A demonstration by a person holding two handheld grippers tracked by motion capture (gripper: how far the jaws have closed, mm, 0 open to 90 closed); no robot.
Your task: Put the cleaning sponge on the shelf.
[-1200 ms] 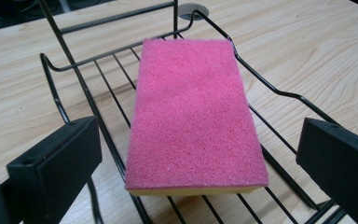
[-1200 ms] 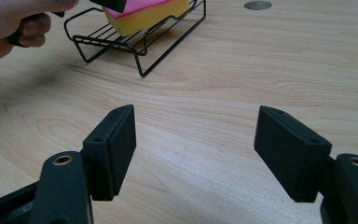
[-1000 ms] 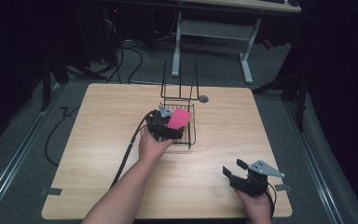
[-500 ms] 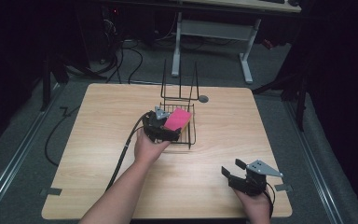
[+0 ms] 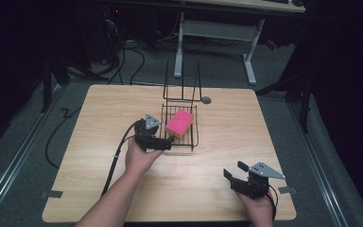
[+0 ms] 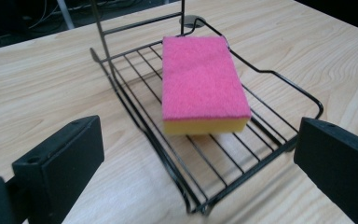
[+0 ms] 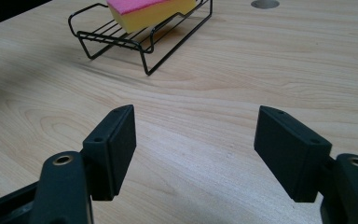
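Since the earlier frame your left tool [image 5: 163,142] has drawn back to the rack's [image 6: 279,84] near-left edge, jaws spread and empty. Pink-topped sponge [image 6: 200,86] lies flat inside the rack, so placement looks complete. Your right tool [image 7: 196,149] waits, spread, over the near-right bench [image 5: 208,165].

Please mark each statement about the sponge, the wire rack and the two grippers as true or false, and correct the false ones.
1. The pink and yellow sponge lies on the black wire rack. True.
2. The left gripper is shut on the sponge. False: its jaws stand open, apart from the sponge.
3. The right gripper is open and holds nothing. True.
4. The sponge lies yellow side up. False: the pink side faces up.
5. The right gripper is at the rack. False: it is near the table's front edge, away from the rack.
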